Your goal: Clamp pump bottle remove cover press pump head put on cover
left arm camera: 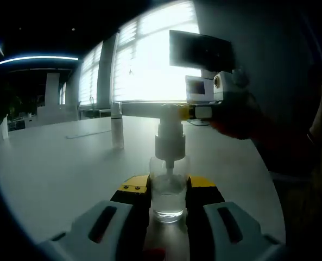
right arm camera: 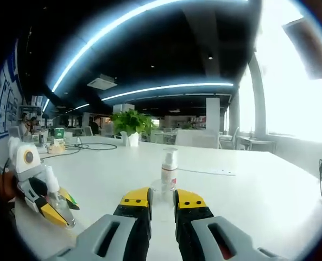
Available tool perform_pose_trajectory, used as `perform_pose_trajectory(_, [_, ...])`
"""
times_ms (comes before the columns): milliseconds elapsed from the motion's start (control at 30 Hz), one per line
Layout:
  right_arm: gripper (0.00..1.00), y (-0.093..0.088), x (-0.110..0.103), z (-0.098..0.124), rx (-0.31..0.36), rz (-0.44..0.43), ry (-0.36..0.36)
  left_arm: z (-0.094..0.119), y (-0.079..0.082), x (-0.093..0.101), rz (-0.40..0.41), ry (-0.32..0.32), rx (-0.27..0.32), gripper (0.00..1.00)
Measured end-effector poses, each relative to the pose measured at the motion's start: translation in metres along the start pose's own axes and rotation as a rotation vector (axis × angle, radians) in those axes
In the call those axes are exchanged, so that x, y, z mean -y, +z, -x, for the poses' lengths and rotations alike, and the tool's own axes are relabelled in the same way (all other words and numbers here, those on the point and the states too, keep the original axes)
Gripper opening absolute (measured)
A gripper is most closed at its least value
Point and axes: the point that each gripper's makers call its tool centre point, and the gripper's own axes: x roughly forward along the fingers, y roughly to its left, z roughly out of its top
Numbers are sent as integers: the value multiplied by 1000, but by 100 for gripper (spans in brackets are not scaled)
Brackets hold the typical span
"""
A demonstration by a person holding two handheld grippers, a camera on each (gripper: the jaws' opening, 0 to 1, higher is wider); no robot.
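A small clear pump bottle (left arm camera: 169, 198) with a white pump head (left arm camera: 170, 142) stands on the white table, and my left gripper (left arm camera: 169, 190) is shut on its body with the yellow tips on either side. The same bottle (right arm camera: 64, 211) and left gripper (right arm camera: 51, 205) appear at the lower left of the right gripper view. My right gripper (right arm camera: 163, 199) is off to the side of the bottle, jaws nearly together on a faint transparent cover (right arm camera: 162, 194). In the left gripper view, the right gripper (left arm camera: 178, 112) reaches in from the right at the height of the pump top.
A second slim bottle (right arm camera: 169, 169) with a white pump and pink label stands just beyond my right jaws; it shows backlit as the slim bottle (left arm camera: 117, 128). The white table (right arm camera: 247, 196) stretches wide. A potted plant (right arm camera: 129, 124) and cables (right arm camera: 93, 147) lie far back. A person's hand (left arm camera: 242, 117) holds the right gripper.
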Motion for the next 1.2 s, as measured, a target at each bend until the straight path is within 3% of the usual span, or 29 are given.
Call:
perform_pose_trajectory(267, [12, -14, 7, -4, -28, -14, 1, 0, 0, -1, 1, -1, 0, 16])
perform_pose_trajectory(533, [12, -32, -5, -4, -57, -27, 15, 0, 1, 2, 0, 0, 0, 16])
perform_pose_trajectory(1200, [12, -55, -6, -7, -123, -23, 12, 0, 0, -4, 0, 1, 0, 16])
